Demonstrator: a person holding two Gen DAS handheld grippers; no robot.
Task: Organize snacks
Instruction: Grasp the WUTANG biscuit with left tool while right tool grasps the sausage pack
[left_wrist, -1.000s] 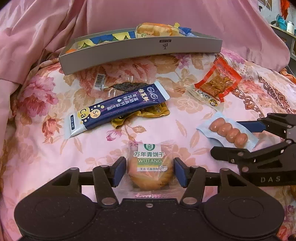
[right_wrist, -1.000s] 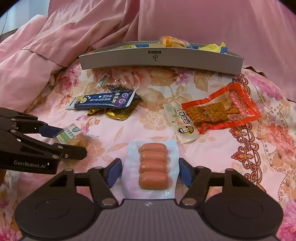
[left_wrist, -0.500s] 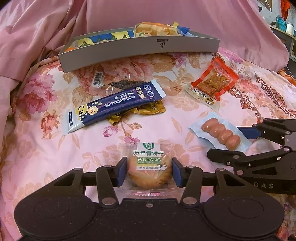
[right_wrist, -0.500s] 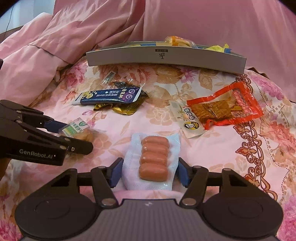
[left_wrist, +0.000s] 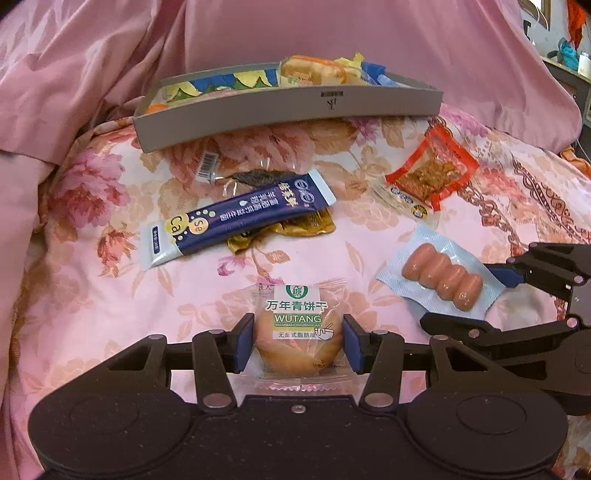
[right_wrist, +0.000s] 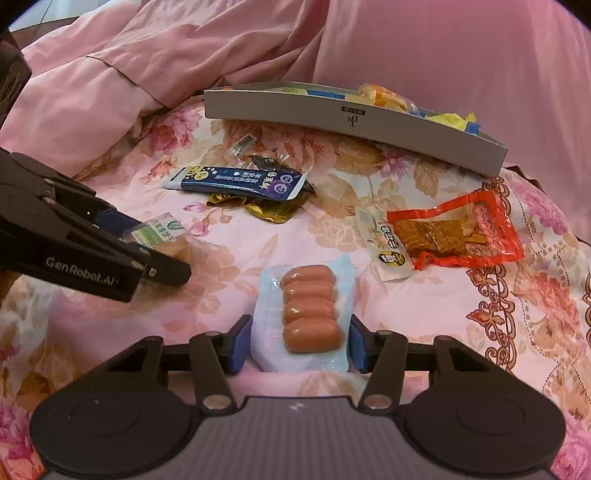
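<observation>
My left claw (left_wrist: 298, 341) is clenched on the round WUTANG biscuit packet (left_wrist: 298, 332), both blue pads pressing its sides, with the packet resting on the floral bedspread (left_wrist: 92, 295), well in front of the grey tray (left_wrist: 288, 107). Between biscuit and tray lies the dark blue Ca/Se stick sachet (left_wrist: 236, 221), resting on a gold wrapper (left_wrist: 295, 227), with a clear packet of something dark (left_wrist: 251, 177) just behind it, nearer the tray.

To the right, my right claw (right_wrist: 297, 341) is closing around the sausage pack (right_wrist: 306, 314); its pads sit at the wrapper's edges, the pack between them, though I cannot tell if they already pinch it. Further right, in front of the tray's right end, lies the orange-edged dried tofu pouch (right_wrist: 454, 230). The tray itself holds yellow, blue and orange wrapped snacks (left_wrist: 314, 70), backed by a pink quilt (left_wrist: 332, 33).
</observation>
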